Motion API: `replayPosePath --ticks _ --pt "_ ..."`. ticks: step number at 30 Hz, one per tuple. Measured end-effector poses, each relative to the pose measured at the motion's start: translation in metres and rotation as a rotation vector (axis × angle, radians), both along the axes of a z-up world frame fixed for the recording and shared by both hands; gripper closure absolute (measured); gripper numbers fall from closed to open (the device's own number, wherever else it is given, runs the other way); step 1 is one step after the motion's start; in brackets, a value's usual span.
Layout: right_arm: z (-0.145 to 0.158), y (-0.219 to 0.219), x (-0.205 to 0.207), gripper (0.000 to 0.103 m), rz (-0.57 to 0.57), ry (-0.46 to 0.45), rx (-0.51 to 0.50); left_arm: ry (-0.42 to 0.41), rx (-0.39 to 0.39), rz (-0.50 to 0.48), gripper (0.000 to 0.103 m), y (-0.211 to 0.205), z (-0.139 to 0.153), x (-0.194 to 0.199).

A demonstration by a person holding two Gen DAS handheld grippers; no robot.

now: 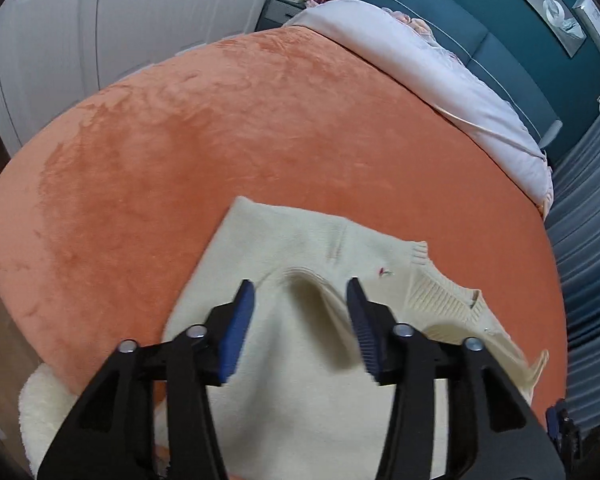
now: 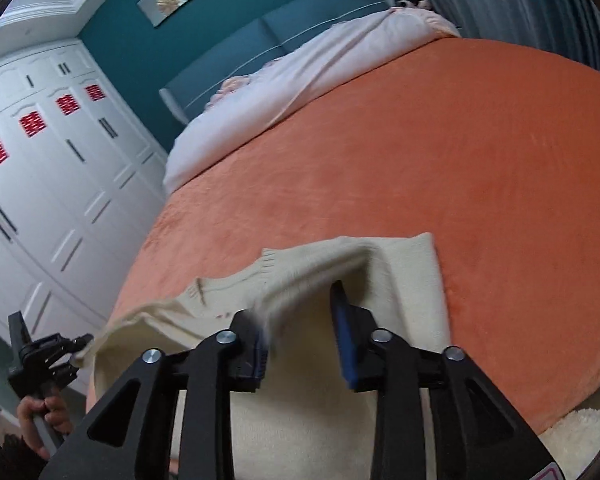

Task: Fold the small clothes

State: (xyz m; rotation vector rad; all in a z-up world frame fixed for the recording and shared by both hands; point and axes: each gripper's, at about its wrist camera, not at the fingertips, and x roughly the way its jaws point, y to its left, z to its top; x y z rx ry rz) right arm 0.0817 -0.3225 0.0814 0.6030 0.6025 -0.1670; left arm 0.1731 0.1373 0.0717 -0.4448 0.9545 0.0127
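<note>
Beyond the cream sweater [image 1: 300,320] the orange bed [image 1: 220,140] lies open to pass over, bounded far off only by the bunched pale duvet [image 1: 440,76].

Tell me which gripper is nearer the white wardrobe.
Left. The left gripper is at the sweater edge facing the wardrobe; the right gripper is over the sweater's middle, farther from it.

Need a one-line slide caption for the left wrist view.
Left gripper, jaws open, poised over a cream knit sweater on the orange bedspread.
</note>
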Motion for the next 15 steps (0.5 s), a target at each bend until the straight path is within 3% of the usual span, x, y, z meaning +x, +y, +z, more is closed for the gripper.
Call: replayPosePath --ticks 2,4,8,11,15 --pt "0.002 -0.001 -0.016 0.045 -0.017 -0.028 0.003 -0.056 0.006 0.004 0.023 0.009 0.003 -0.018" --pt "0.002 -0.002 -0.036 0.039 -0.031 -0.031 -0.029 -0.095 0.039 -0.027 0.016 0.013 0.002 -0.030" --pt "-0.009 -0.007 -0.047 0.039 0.002 0.054 -0.086 -0.049 0.054 -0.098 0.015 0.002 -0.011 -0.024" --pt "-0.021 -0.016 -0.034 0.039 0.013 0.108 -0.089 0.010 0.050 -0.121 0.015 -0.008 -0.031 0.006" --pt "-0.040 -0.024 -0.004 0.038 0.003 0.183 -0.095 0.087 -0.029 -0.123 0.025 -0.012 -0.055 0.039"
